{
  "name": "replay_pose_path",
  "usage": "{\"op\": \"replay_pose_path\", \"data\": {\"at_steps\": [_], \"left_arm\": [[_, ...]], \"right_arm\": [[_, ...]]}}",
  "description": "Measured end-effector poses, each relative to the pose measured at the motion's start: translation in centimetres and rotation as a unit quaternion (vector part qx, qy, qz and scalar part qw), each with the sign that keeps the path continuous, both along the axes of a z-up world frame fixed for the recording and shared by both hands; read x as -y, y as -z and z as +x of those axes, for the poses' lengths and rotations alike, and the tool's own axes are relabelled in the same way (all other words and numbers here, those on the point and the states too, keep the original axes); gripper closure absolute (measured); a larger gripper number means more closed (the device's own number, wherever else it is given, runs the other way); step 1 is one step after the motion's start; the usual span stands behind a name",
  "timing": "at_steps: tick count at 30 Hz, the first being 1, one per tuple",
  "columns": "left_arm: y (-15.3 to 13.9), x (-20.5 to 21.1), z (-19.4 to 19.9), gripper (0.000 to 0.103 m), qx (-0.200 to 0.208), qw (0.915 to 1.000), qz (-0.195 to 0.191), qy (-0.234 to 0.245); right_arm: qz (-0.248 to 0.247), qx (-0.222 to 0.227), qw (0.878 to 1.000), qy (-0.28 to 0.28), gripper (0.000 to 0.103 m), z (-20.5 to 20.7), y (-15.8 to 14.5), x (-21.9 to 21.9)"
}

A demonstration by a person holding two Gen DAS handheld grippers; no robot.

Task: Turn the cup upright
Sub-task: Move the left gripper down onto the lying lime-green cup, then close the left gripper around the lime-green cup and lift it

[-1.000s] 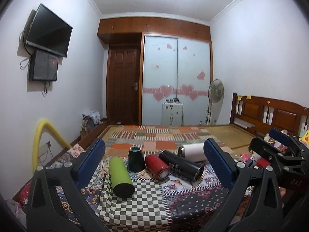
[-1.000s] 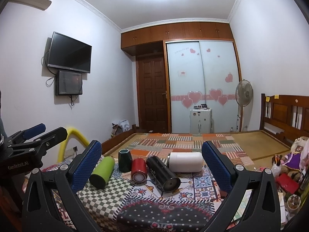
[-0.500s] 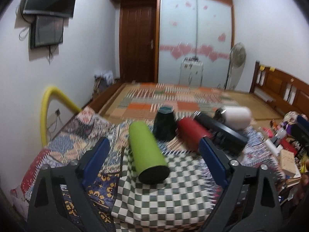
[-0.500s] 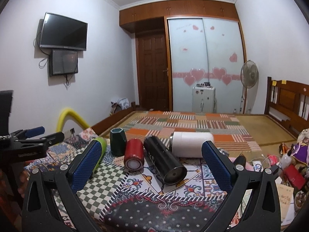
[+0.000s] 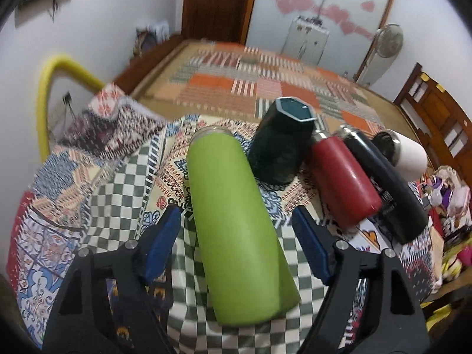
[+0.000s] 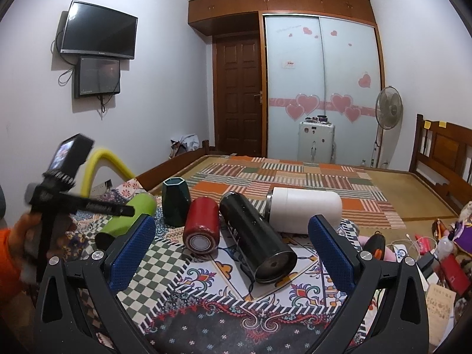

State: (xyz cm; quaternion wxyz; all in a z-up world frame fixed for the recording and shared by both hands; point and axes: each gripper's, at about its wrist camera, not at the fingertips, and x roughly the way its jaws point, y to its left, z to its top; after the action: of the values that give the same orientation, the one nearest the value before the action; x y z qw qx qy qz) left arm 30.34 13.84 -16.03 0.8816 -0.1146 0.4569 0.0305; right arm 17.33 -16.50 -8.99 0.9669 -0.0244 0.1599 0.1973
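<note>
A green cup (image 5: 236, 221) lies on its side on the patterned cloth, base towards me. My left gripper (image 5: 236, 242) is open, with a blue pad on each side of the cup's lower half, not touching it. A dark teal faceted cup (image 5: 283, 147) stands mouth-down behind it. A red cup (image 5: 342, 177), a black cup (image 5: 386, 188) and a white cup (image 5: 410, 153) lie on their sides to the right. My right gripper (image 6: 233, 244) is open and empty, held back from the red cup (image 6: 202, 221) and black cup (image 6: 253, 236).
The cloth-covered table (image 6: 206, 318) drops off at its front and left edges. A yellow foam arch (image 5: 44, 88) stands at the left. Clutter (image 6: 436, 250) lies at the table's right. The left gripper (image 6: 88, 205) shows in the right wrist view, over the green cup (image 6: 129, 215).
My left gripper has dropped and moved forward until its pads straddle the green cup, and its jaws have narrowed. My right gripper has crept slightly closer to the cups.
</note>
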Motion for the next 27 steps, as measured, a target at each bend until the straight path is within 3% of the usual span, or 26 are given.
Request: {"op": "replay_pose_path", "data": {"at_steps": [5,11,27], "left_arm": [[1.9,-0.6,2.8,0.024,-0.077,0.9963,-0.038,0.004],[4.2,-1.5,4.6,0.033,-0.141,0.9861,-0.087,-0.006],[3.3,-0.4,3.5,0.037,-0.149,0.9867,-0.063,-0.018]], "right_arm": [[-0.002,0.003,1.000,0.006,0.000,0.5,0.5,-0.1],[-0.006,0.006,1.000,0.008,0.000,0.8,1.0,0.1],[-0.001,-0.009,1.000,0.004,0.000,1.6,2.4,0.8]]}}
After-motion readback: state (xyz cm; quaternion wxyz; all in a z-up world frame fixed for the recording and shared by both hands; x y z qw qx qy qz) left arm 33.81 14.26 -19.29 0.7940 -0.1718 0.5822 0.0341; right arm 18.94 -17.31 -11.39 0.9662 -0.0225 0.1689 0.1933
